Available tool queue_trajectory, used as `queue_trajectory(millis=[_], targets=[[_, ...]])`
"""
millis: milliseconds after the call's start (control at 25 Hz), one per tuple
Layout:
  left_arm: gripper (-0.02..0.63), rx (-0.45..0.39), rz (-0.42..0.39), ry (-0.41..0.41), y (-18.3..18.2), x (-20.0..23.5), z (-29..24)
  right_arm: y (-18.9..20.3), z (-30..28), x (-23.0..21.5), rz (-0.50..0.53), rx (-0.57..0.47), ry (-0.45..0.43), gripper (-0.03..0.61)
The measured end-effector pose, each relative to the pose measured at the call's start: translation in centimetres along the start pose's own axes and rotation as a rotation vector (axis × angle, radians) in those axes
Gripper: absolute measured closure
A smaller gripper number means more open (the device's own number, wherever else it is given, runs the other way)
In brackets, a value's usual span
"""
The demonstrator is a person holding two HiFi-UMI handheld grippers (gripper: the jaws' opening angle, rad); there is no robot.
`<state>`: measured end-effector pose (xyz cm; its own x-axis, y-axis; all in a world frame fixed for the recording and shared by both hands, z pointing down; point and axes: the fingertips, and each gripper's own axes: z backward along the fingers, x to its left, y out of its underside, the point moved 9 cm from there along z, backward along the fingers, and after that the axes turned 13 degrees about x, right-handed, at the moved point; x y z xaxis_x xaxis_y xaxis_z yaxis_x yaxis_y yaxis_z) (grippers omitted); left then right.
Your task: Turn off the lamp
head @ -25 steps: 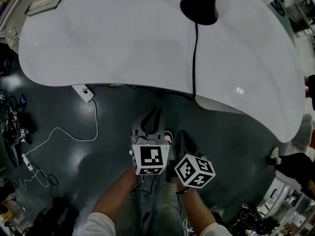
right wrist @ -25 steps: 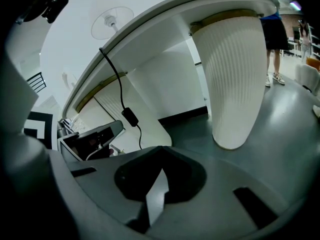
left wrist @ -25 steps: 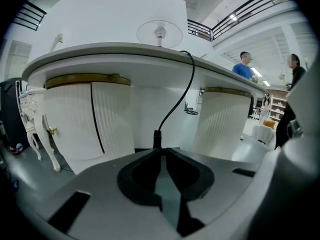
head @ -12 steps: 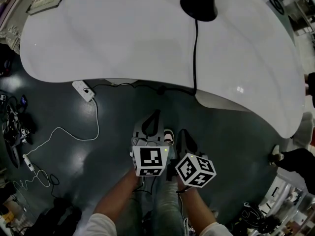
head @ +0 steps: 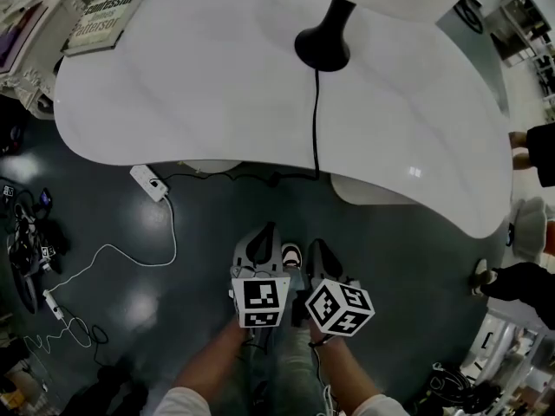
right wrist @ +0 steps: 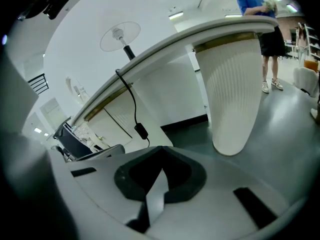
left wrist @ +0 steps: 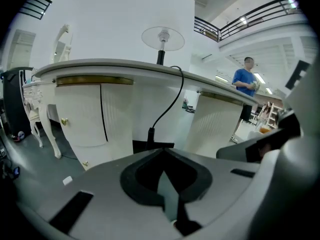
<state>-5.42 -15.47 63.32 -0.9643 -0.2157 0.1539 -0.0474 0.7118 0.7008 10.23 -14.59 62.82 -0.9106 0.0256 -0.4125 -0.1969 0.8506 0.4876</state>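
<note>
Lamp [head: 323,48] on table [head: 191,85], beyond left gripper [head: 263,237], right gripper [head: 316,251] (both closed)

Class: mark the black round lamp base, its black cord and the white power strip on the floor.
Black round lamp base [head: 323,50]: head view, top of the base's disc.
Black cord [head: 316,111]: head view, midway along its straight run.
White power strip [head: 147,183]: head view, middle of its casing.

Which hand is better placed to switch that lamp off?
Left, probably: the left gripper faces the dark block on the lamp cord, likely its switch, dead ahead; the right gripper sees it off-centre.
</note>
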Motion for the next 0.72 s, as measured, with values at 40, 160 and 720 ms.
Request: queue_trajectory(millis=[40,160,720], targets=[[0.604,0.002,0.004,0.005,-0.1,-0.3,0.6,-0.3,0.7,0.2,0.006,-0.003,0.000,0.580],[0.604,-0.003,0.008,0.020,-1.2,-1.2,2.5,-1.3,2.7,0.9,0.010,-0.016,0.004,0.580],[0.604,-0.105,-0.015,0.029,-11.7,-2.7,10.7,-7.9,10.5,6.0,0.014,-0.116,-0.023,0.580]])
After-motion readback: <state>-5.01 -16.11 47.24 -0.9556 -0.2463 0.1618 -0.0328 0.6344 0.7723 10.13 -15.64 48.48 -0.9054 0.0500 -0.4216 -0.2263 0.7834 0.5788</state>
